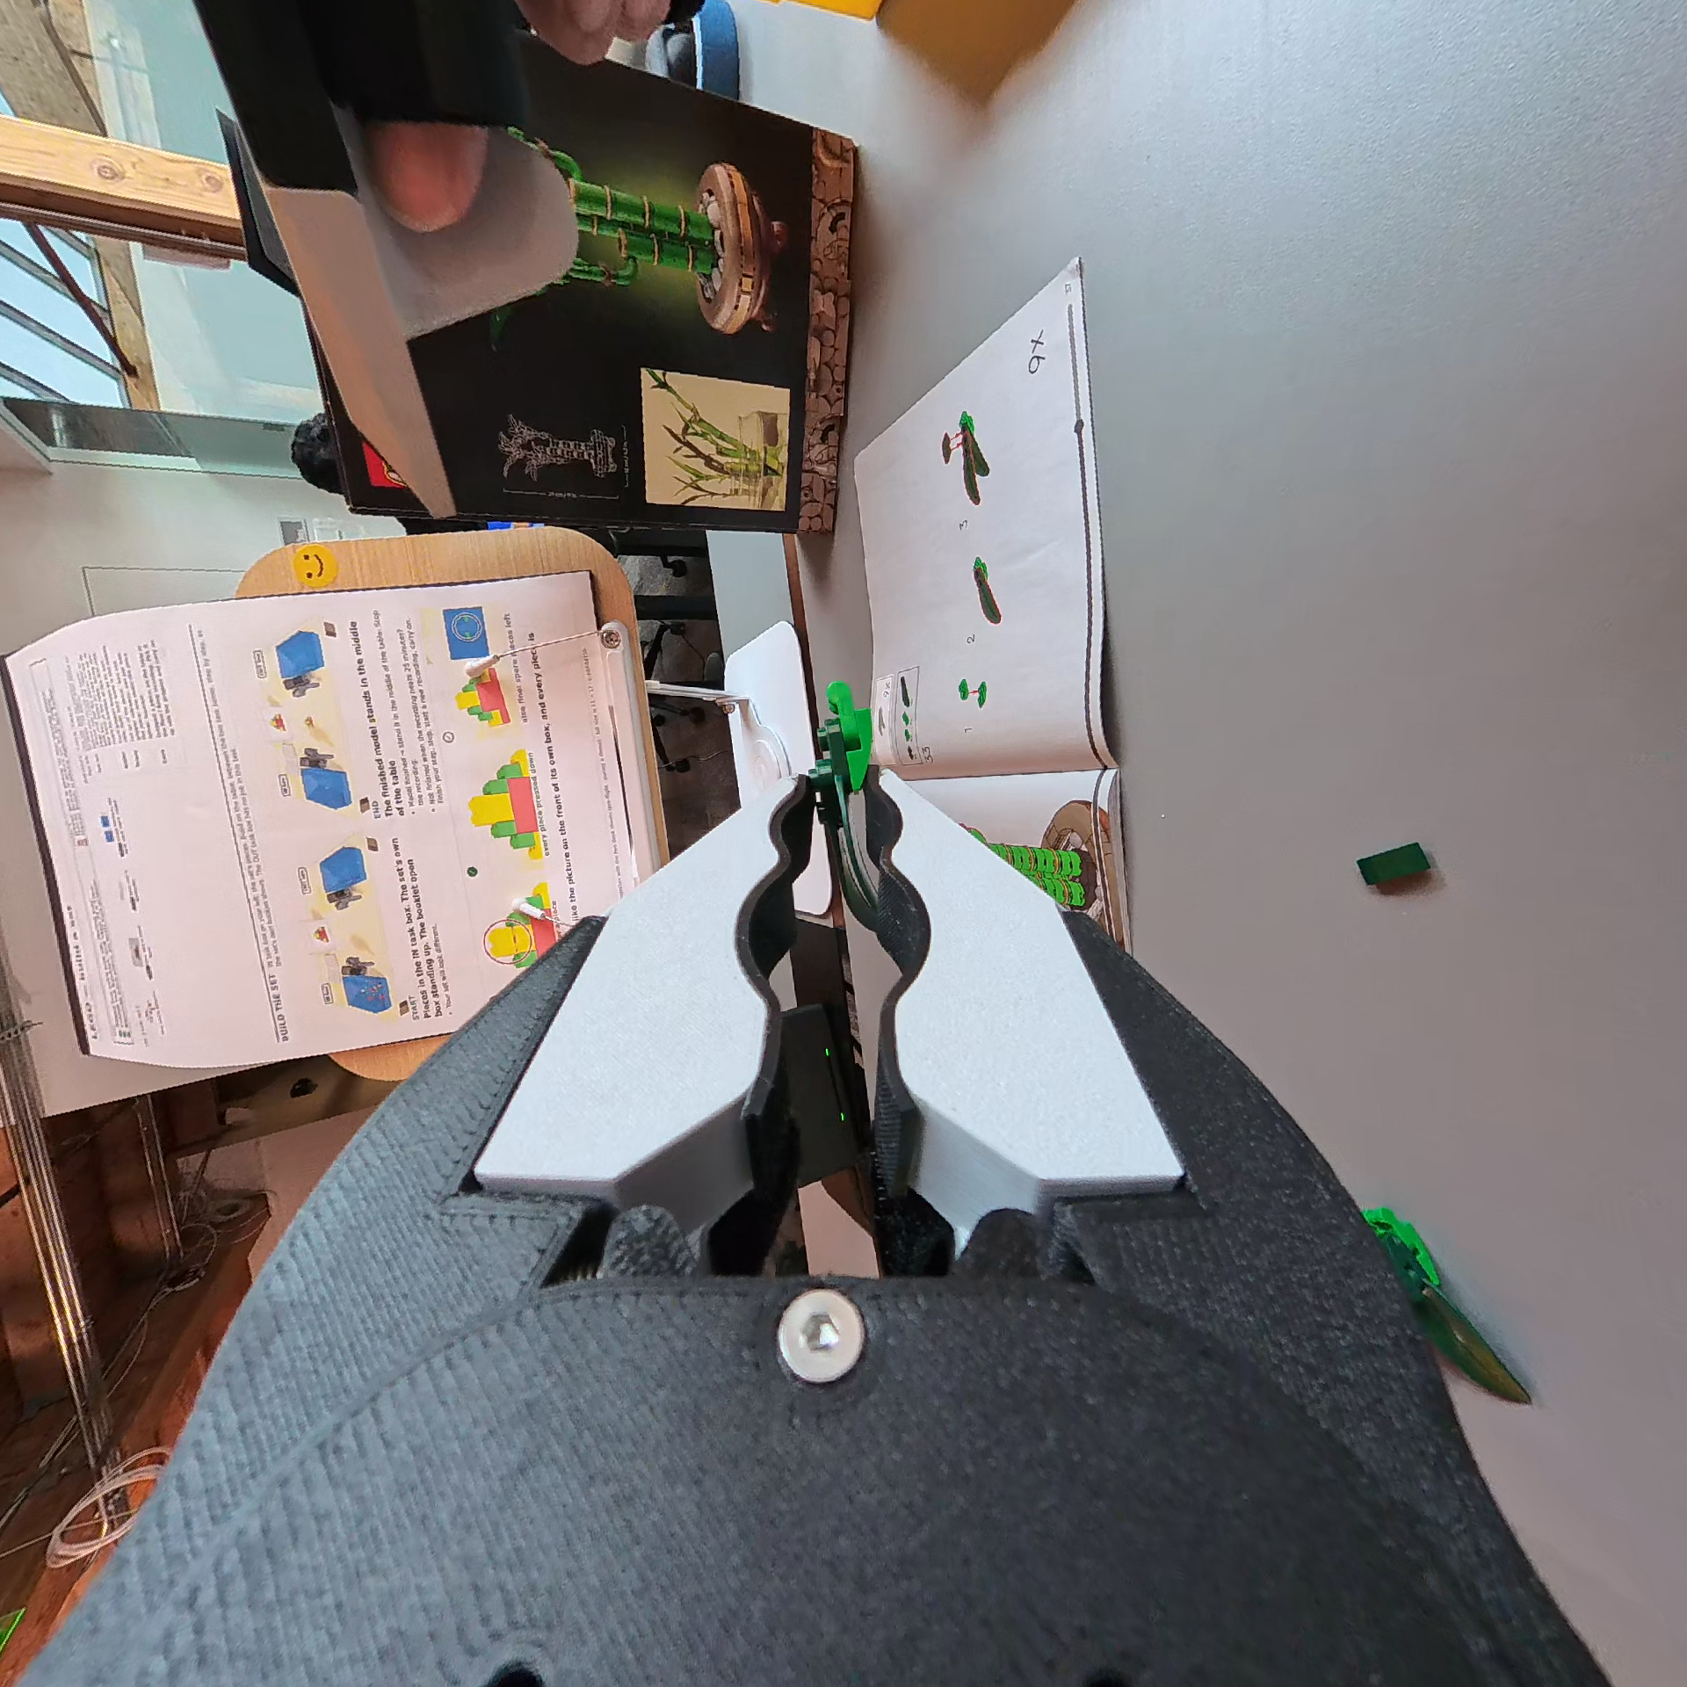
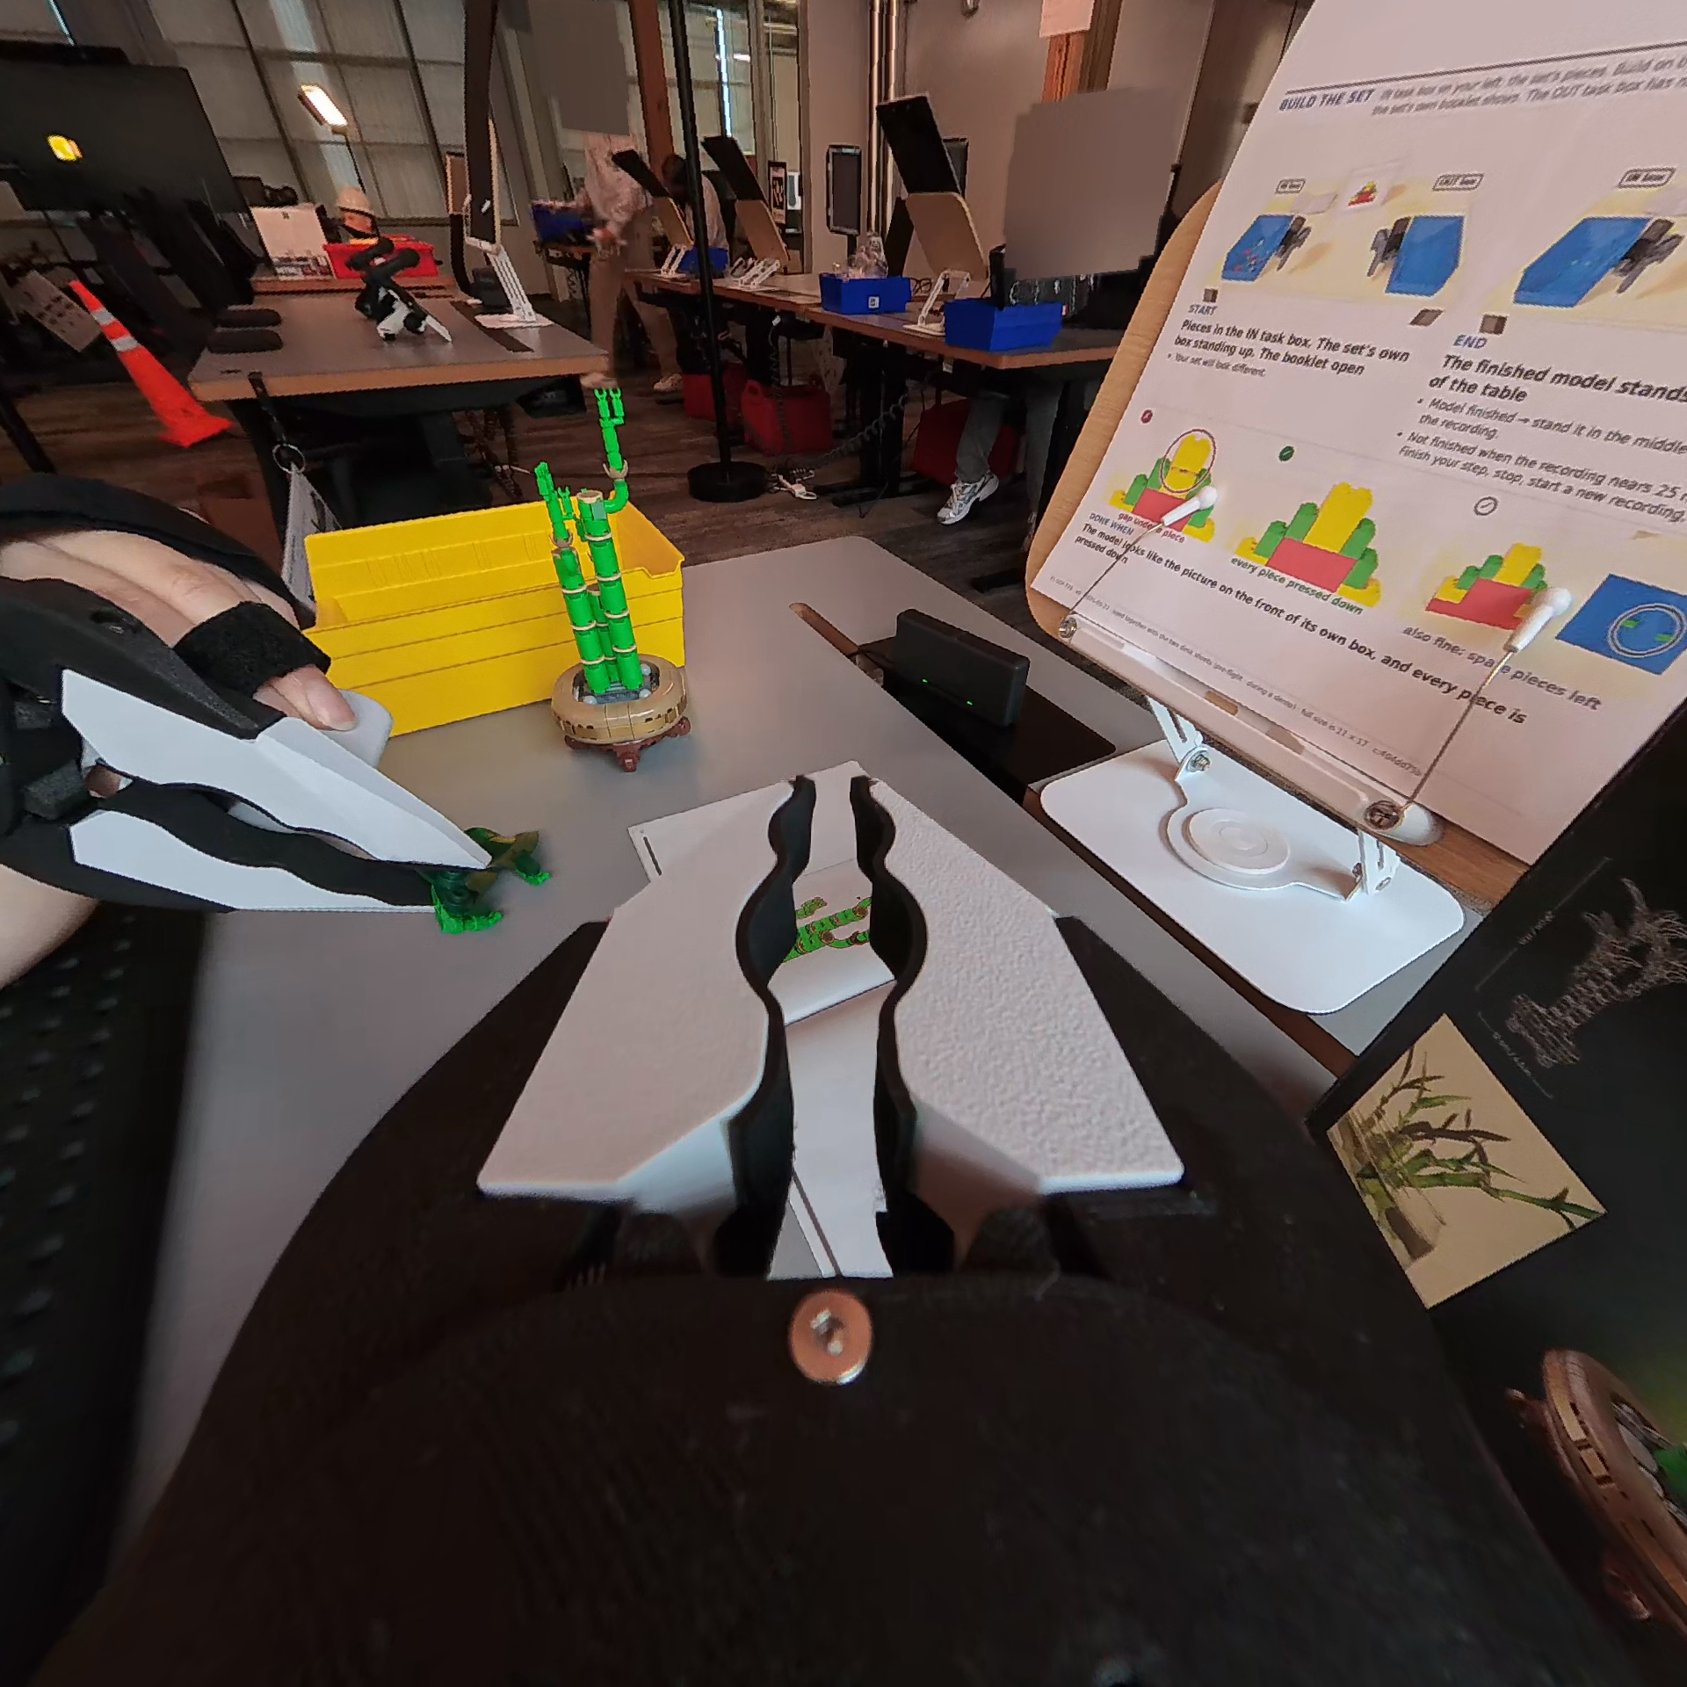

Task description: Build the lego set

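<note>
My left gripper (image 1: 844, 790) is shut on a green leaf assembly (image 1: 844, 730), made of a dark green leaf with bright green stem pieces at its tip. In the right wrist view the left gripper (image 2: 452, 881) holds this assembly (image 2: 497, 867) low over the grey table, left of the booklet. My right gripper (image 2: 831, 785) hovers over the open instruction booklet (image 2: 721, 844) with a narrow gap between its jaws and nothing in it. The partly built bamboo model (image 2: 607, 621) stands upright in its round tan pot behind. A second leaf assembly (image 1: 1433, 1305) and a dark green tile (image 1: 1394, 863) lie loose on the table.
A yellow bin (image 2: 438, 602) sits behind the model. The black set box (image 1: 639, 319) stands by the booklet (image 1: 995, 548). A white stand with an instruction sheet (image 2: 1369, 456) is at the right rear, with a small black device (image 2: 958, 666) beside it. Other tables and people are far behind. My right fingertips sit around 12 centimeters from my left ones. My left gripper's tips are some 15 centimeters from the dark green tile (image 1: 1394, 863).
</note>
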